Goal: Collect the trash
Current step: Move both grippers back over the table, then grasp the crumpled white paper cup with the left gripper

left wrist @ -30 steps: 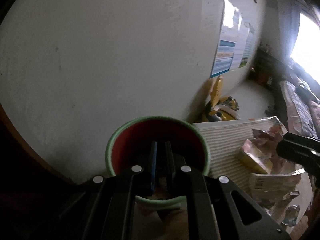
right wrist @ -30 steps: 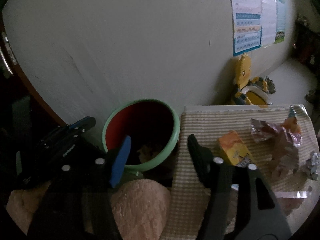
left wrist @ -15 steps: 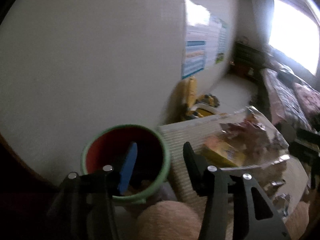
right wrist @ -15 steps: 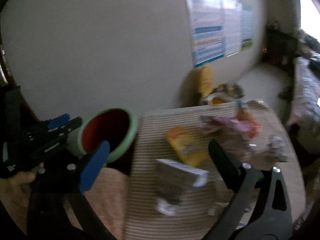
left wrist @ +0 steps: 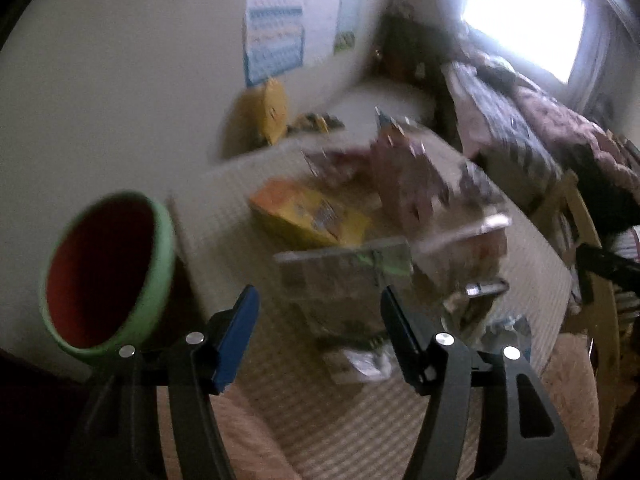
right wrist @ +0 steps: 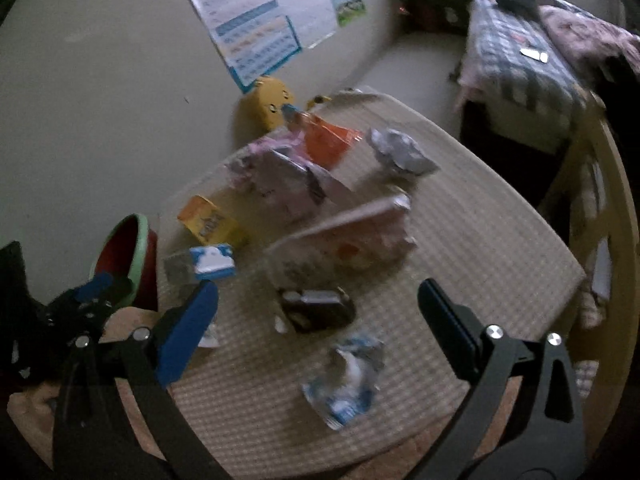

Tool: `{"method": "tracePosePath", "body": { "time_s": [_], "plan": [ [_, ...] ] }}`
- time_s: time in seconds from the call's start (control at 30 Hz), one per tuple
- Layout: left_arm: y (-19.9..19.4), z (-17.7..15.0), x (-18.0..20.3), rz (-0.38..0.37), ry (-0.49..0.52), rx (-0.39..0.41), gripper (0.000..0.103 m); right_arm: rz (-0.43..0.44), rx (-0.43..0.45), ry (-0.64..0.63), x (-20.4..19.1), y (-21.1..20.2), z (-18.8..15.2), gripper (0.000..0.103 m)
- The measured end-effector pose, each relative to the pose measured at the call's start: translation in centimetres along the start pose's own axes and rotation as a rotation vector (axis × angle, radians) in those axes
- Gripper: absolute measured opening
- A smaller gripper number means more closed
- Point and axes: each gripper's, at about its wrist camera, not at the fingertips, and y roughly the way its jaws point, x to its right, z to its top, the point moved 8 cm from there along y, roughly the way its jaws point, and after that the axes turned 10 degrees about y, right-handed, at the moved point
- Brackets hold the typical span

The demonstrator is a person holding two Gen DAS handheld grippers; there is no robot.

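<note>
Both grippers swung away from the bin
Left gripper (left wrist: 318, 322) has opened; green bin (left wrist: 108, 276) slid to frame left, trash pile centred.

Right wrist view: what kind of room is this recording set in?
Most likely a lived-in bedroom, perhaps a child's: a bed with a checked blanket, learning charts on the wall, and a yellow duck-faced toy on the floor.

Left tongs (left wrist: 316, 332) spread wide above blurred wrappers (left wrist: 348, 280), green bin (left wrist: 108, 272) left

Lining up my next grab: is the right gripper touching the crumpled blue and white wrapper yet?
Apart. The right wrist view shows the right gripper open, with the crumpled blue and white wrapper lying on the mat, clear of both fingers.
</note>
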Motion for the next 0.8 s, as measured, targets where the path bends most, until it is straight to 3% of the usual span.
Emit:
{"method": "tracePosePath", "body": {
  "time_s": [0.1,0.27,0.43,0.57,0.8],
  "plan": [
    [3.1,-1.4,1.3,-0.015,0.004,-0.085,0.06,0.004,-0.009,0.019,0.7,0.1,-0.4,0.099],
    [5.6,-2.1,1.6,-0.032,-0.025,-0.153,0.06,0.012,-0.014,0.007,0.4,0.3,-0.7,0.099],
    [6.9,-2.0,2.7,-0.06,-0.011,-0.182,0.06,0.018,-0.045,0.013,0.3,1.2,-1.4,0.099],
    [7.4,-2.1,3.4,-0.067,-0.006,-0.202,0.068,0.021,-0.057,0.002,-0.1,1.6,-1.8,0.099],
    [7.8,-2.5,3.1,-0.011,0.023,-0.219,0.068,0.022,-0.071,0.006,-0.2,1.9,-2.1,0.099]
  ]
}}
